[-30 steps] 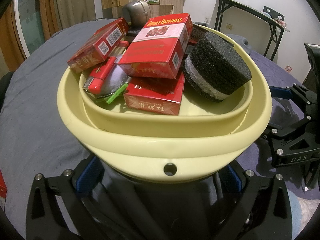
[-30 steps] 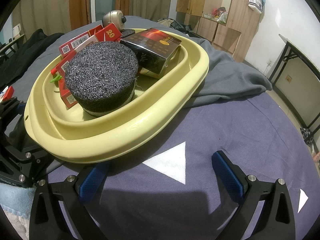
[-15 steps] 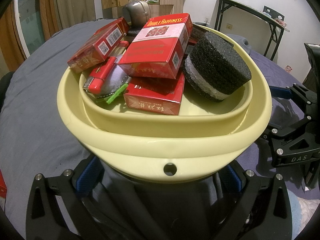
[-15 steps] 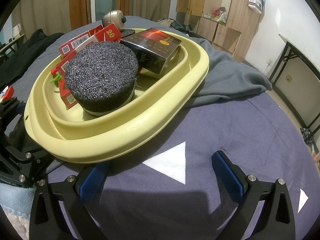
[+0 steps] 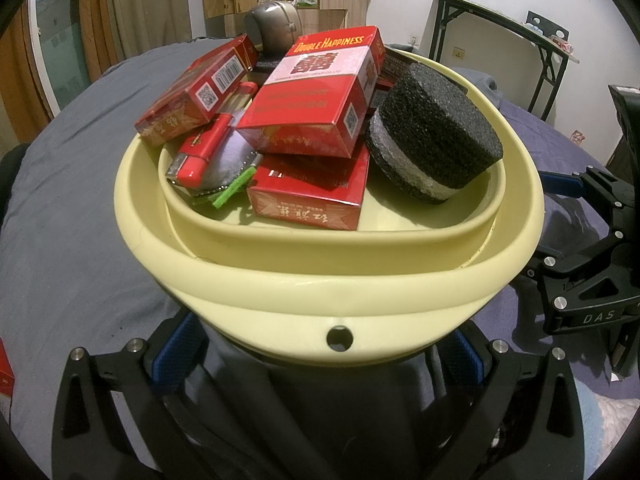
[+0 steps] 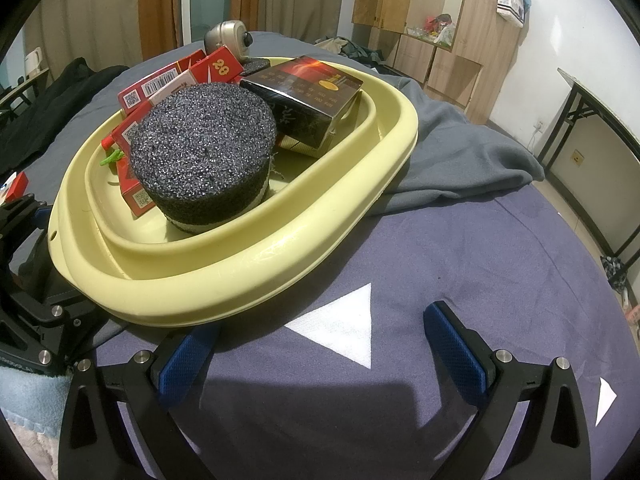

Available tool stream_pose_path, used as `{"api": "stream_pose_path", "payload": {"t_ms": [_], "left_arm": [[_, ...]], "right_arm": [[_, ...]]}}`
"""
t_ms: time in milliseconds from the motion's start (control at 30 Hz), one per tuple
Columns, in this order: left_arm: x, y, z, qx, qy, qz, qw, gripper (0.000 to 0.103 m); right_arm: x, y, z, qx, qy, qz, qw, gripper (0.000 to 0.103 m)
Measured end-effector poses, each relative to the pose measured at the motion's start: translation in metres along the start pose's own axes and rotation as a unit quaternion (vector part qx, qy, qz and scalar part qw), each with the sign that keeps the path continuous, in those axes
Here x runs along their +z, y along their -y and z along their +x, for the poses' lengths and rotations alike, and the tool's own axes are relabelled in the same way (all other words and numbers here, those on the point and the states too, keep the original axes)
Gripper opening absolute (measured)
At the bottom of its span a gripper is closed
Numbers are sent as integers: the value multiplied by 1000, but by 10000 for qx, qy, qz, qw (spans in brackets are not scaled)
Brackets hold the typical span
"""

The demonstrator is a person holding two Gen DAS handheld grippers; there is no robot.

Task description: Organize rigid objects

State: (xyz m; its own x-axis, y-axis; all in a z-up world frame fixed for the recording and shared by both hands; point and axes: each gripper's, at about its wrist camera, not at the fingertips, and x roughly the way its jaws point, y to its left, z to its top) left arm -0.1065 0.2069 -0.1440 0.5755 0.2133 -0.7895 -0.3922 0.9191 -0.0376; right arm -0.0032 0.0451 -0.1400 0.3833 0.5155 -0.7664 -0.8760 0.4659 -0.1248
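We see the left tool (image 5: 320, 354) low and level at the near end of the pale yellow basin (image 5: 280, 280), its 2 blue-padded fingers (image 5: 176, 354) spread wide under the basin's lip, on either side of the small hole in the rim; released, nothing between them. Whether the pads touch the basin we cannot tell.

The right tool (image 6: 320, 350) points across the purple cloth-covered surface (image 6: 480, 248), just beside the basin's long side. Its 2 fingers (image 6: 456, 350) stand wide apart around a white triangle (image 6: 340, 328) printed on the cloth, grasping nothing. Its left pad sits close under the basin's rim.

The basin holds a shallower yellow tray (image 5: 400, 236) inside it. In that tray lie several red cigarette packs (image 5: 316, 96), stacked and tilted, a black cigarette pack (image 6: 308, 92), a red lighter (image 5: 200, 154), and a black foam cylinder (image 6: 204, 148) with a white band, leaning at the tray's right side. A grey webcam (image 6: 228, 38) sits behind the pile.
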Motion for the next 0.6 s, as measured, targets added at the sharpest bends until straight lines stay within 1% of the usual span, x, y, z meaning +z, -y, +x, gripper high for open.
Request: {"api": "stream_pose_path", "payload": {"t_ms": [600], "left_arm": [[0,0,1,-5,0,-3,10000,103]], "right_arm": [[0,0,0,0,0,0,10000,103]]}}
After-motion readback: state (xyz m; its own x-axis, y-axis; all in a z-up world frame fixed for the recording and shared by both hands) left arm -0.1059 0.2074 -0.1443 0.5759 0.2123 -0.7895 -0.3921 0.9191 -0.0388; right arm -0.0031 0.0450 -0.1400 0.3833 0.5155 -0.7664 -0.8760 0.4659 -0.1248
